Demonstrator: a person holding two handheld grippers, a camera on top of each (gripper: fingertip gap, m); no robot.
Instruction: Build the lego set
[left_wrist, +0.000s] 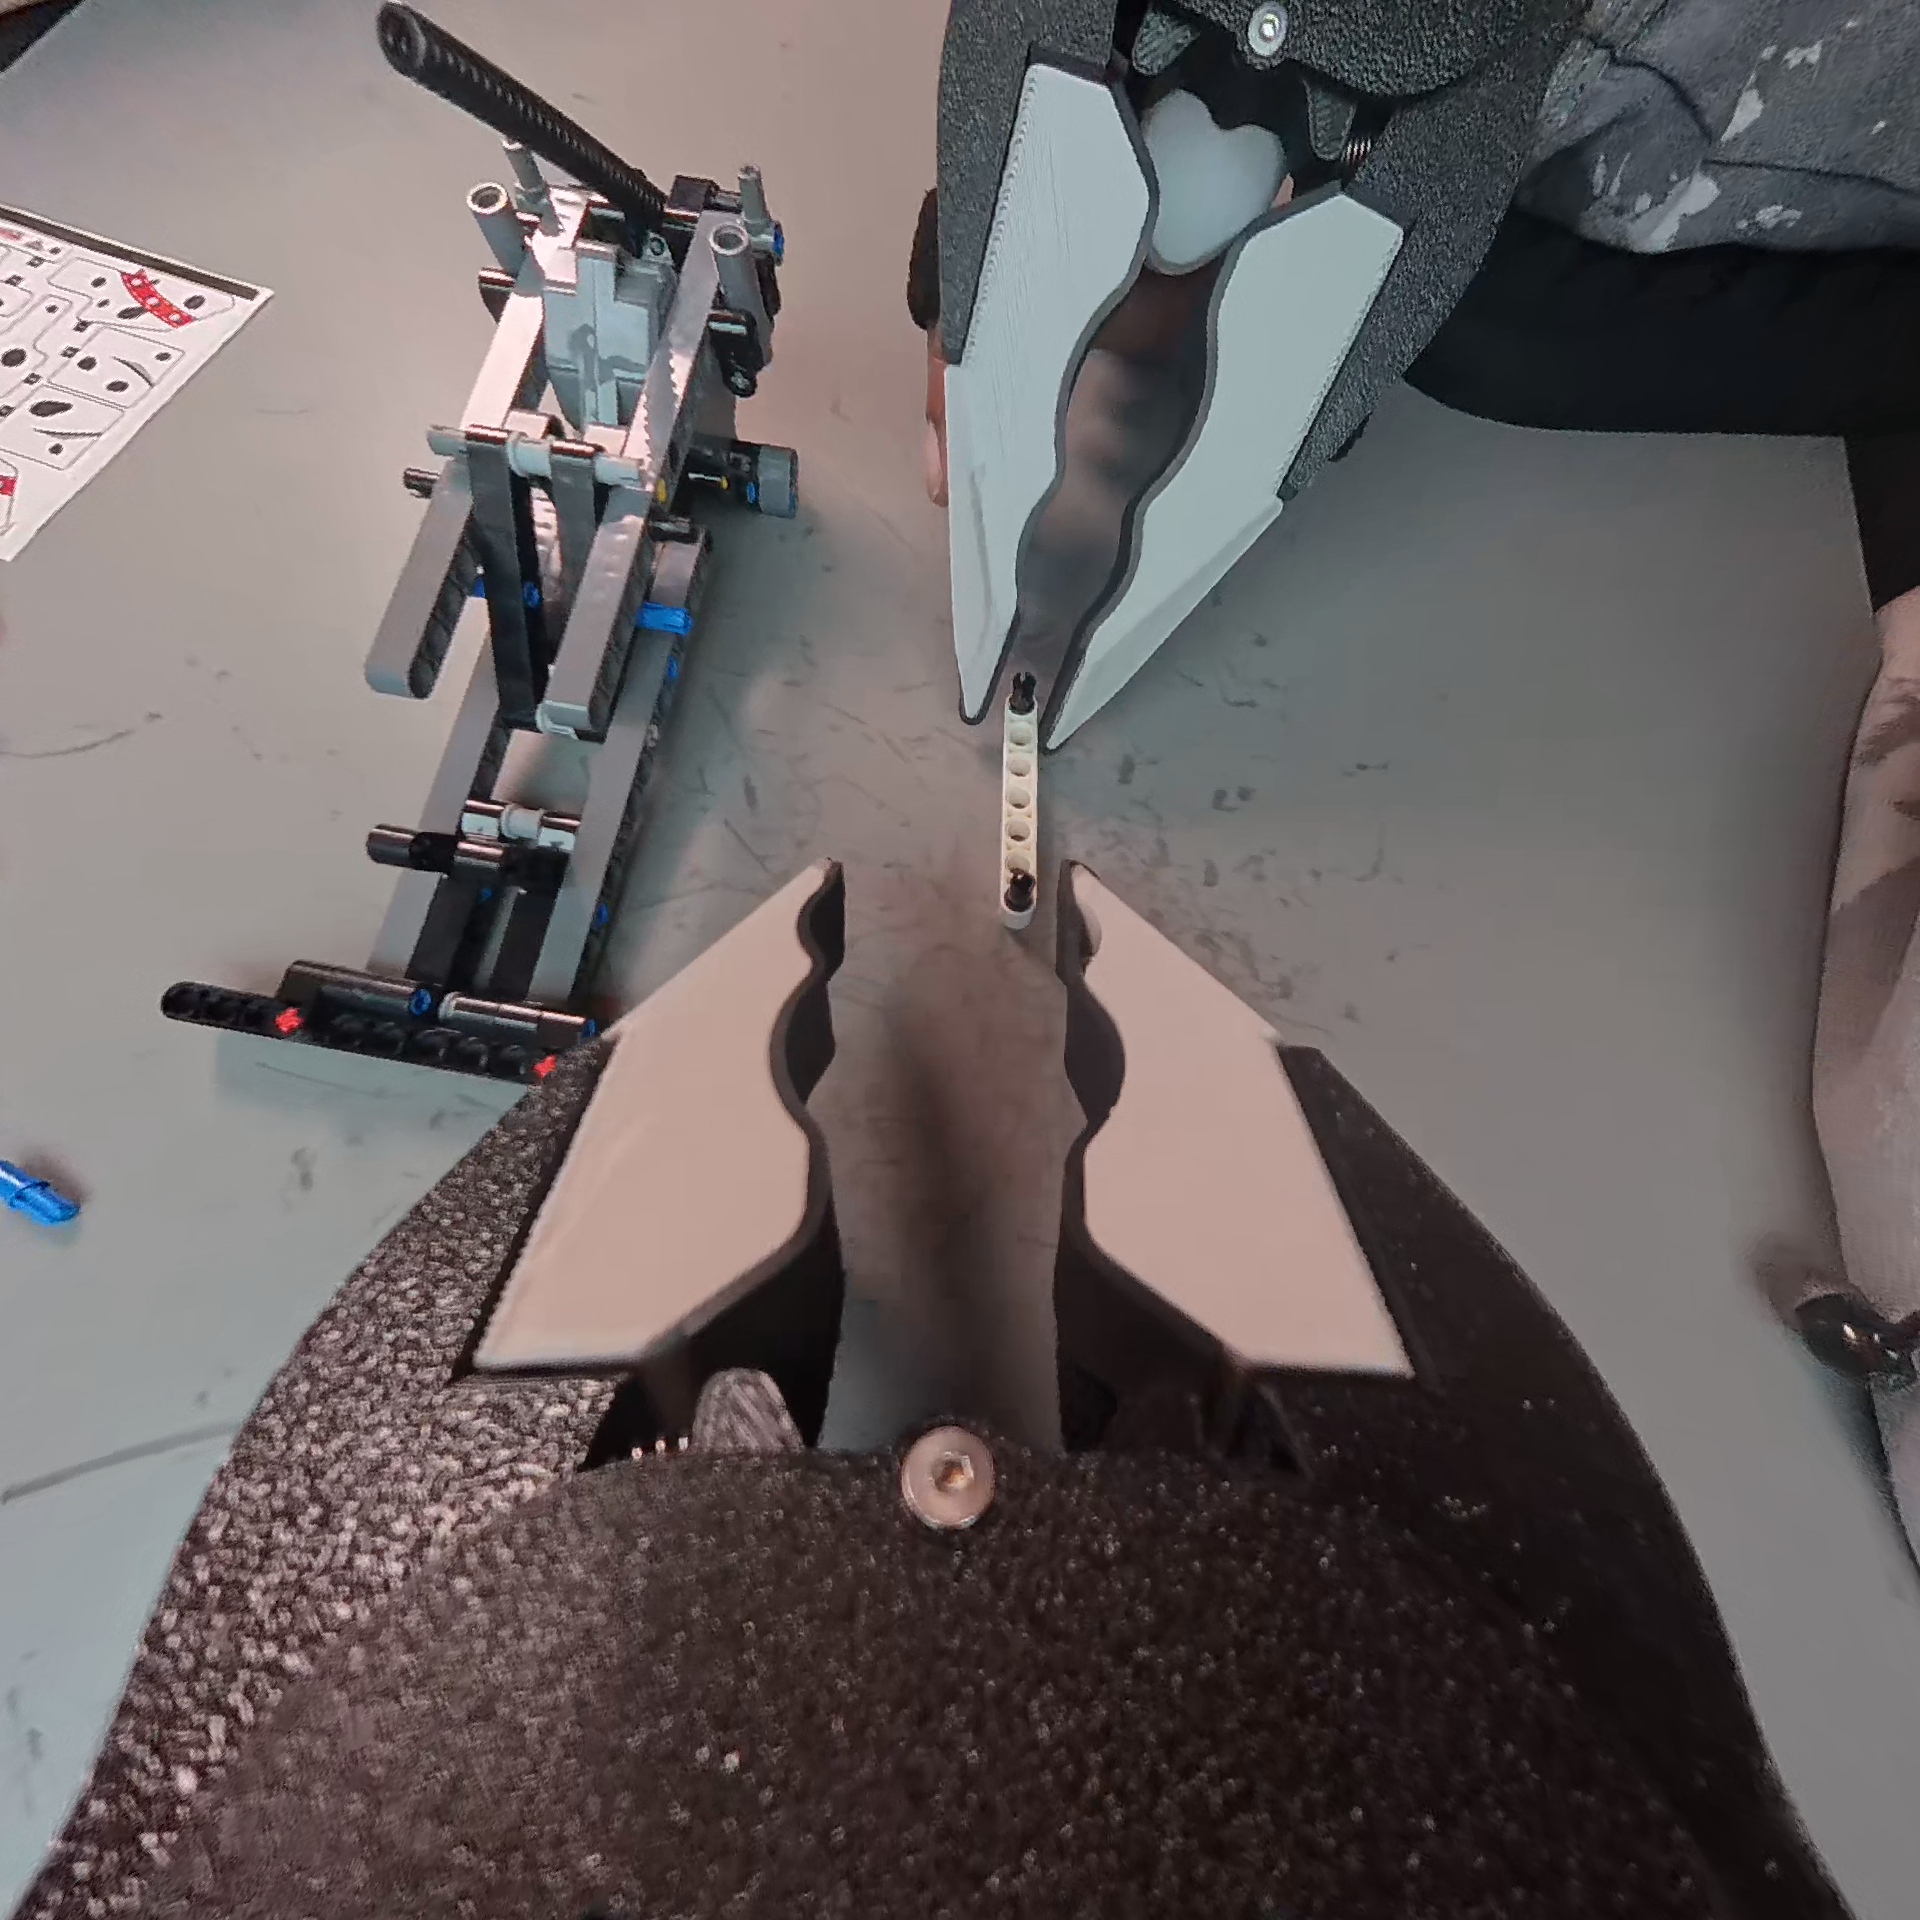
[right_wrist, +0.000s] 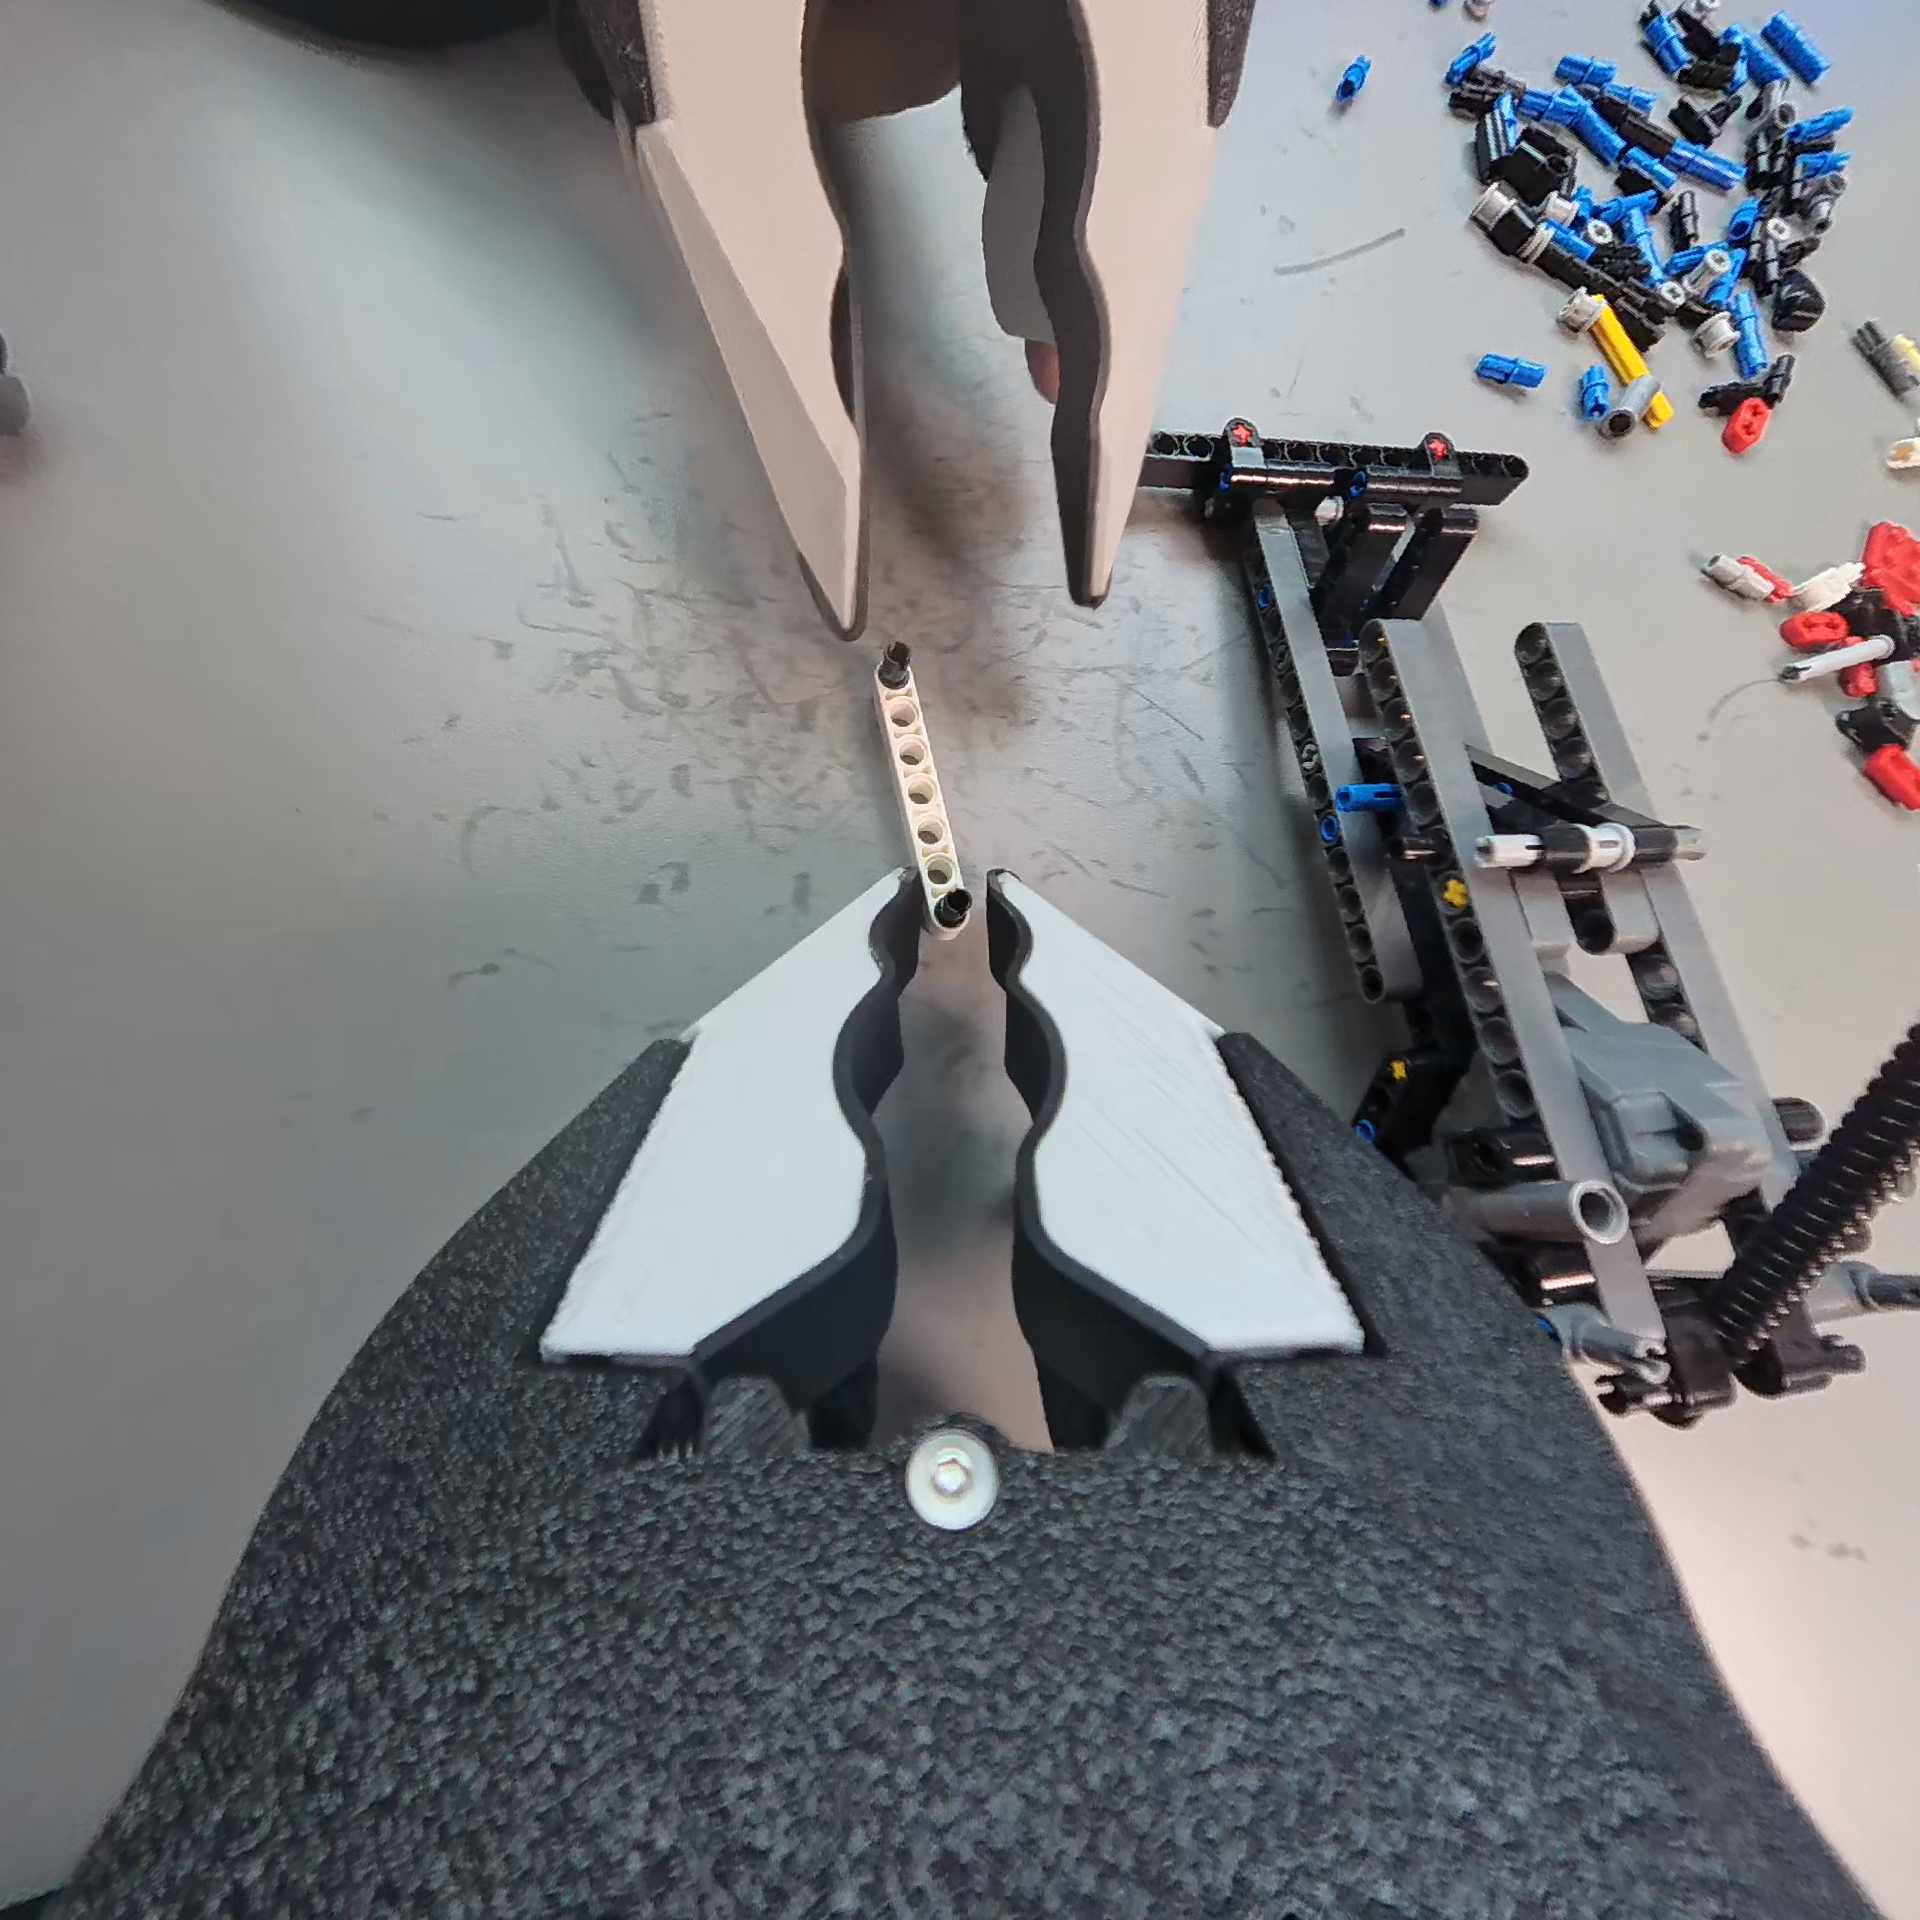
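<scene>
White plastic beam (right_wrist: 923, 798), slim w/ a row of round holes and a black pin (right_wrist: 896, 657) in each end, is lying flat on the grey desk (right_wrist: 312, 623) between the two grippers, well in from any edge. Desk surface is matte, scuffed w/ dark scratches around the beam.

Going left to right in the left wrist view: printed sheet (left_wrist: 83, 353) is lying near the desk's left edge; blue pin (left_wrist: 36, 1195) is sitting loose below it; grey-and-black lego frame (left_wrist: 561, 644) is standing beside them, long studless beams w/ hole rows, a ribbed black hose (left_wrist: 509, 104) sticking out its far end. Frame is well apart from the white beam.

Left gripper (left_wrist: 951, 883), rough black shell w/ smooth pale wavy-edged fingers, is hovering w/ jaws wide apart, gripping nothing; beam's near end is lying just beside its right fingertip.

Right gripper (right_wrist: 951, 894), same build, is sitting w/ jaws narrowly parted around the beam's other end; one fingertip is touching or nearly touching the beam, the other is showing a gap, so not clamped.

Right wrist view, far right: loose pile of small parts (right_wrist: 1652, 208), blue, black, yellow, and a red-white cluster (right_wrist: 1860, 665) are lying beyond the frame.
</scene>
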